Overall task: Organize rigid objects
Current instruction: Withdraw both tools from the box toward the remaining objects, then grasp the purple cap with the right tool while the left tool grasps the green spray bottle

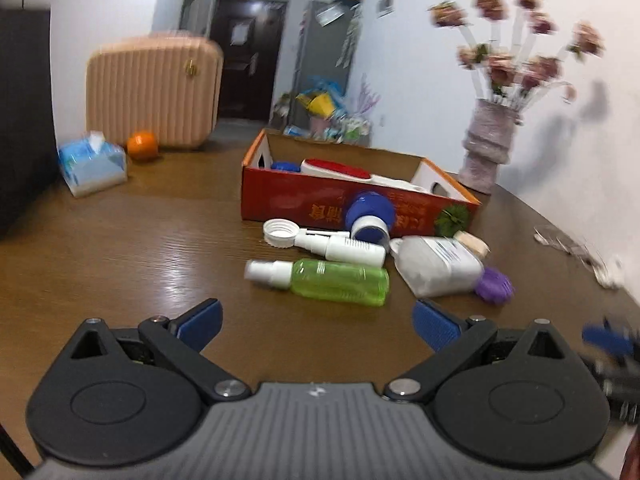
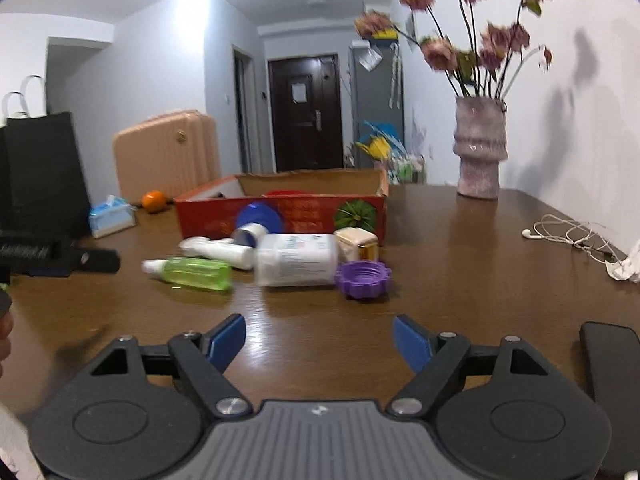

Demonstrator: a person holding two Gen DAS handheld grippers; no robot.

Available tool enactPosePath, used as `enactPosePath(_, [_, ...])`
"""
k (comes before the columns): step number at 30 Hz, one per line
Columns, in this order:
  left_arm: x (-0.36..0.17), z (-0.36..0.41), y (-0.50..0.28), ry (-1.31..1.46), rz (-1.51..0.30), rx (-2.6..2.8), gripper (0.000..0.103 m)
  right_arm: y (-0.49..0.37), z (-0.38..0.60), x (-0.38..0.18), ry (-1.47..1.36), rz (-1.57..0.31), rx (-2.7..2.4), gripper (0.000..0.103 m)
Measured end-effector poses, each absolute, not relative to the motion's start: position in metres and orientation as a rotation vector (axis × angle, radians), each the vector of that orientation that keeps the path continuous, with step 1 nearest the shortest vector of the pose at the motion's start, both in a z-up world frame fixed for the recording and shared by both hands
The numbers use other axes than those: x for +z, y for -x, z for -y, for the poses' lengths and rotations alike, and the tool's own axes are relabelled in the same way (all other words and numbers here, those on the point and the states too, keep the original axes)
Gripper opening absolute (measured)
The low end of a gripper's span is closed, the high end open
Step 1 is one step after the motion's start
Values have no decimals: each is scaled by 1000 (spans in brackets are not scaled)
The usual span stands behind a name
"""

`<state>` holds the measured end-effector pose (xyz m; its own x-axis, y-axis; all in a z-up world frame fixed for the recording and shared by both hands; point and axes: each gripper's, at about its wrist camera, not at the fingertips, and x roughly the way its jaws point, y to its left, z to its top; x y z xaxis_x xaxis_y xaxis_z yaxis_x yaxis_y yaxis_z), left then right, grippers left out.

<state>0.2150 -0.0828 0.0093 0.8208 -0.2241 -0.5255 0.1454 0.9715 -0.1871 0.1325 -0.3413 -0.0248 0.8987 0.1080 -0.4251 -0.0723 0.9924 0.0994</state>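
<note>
Item: clear green plastic spray bottle (image 1: pixel 339 281), lying crosswise just ahead of my left gripper (image 1: pixel 318 326), nearer than my right gripper (image 2: pixel 319 342); both spread, empty.

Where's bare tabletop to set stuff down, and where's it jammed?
Free: brown wooden table between purple ridged cap and white earphones; also between blue tissue pack and red cardboard box. Crowded: box front, around green spray bottle and white bottle.
</note>
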Motion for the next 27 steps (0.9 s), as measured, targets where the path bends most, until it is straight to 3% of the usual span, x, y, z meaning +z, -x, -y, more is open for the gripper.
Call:
enactPosePath(10, [-21, 110, -324, 343, -755, -88, 101, -235, 369, -37, -68, -549, 56, 75])
enactPosePath(17, [-24, 118, -330, 321, -751, -90, 71, -269, 369, -48, -54, -598, 82, 69])
enactPosePath(21, [-24, 120, -326, 314, -749, -126, 53, -276, 367, -50, -57, -618, 108, 54])
enactPosePath(25, [-22, 117, -313, 283, -740, -159, 44, -272, 363, -50, -52, -620, 114, 54])
enactPosePath(27, [-22, 110, -302, 271, -739, -172, 35, -264, 361, -50, -52, -620, 125, 54])
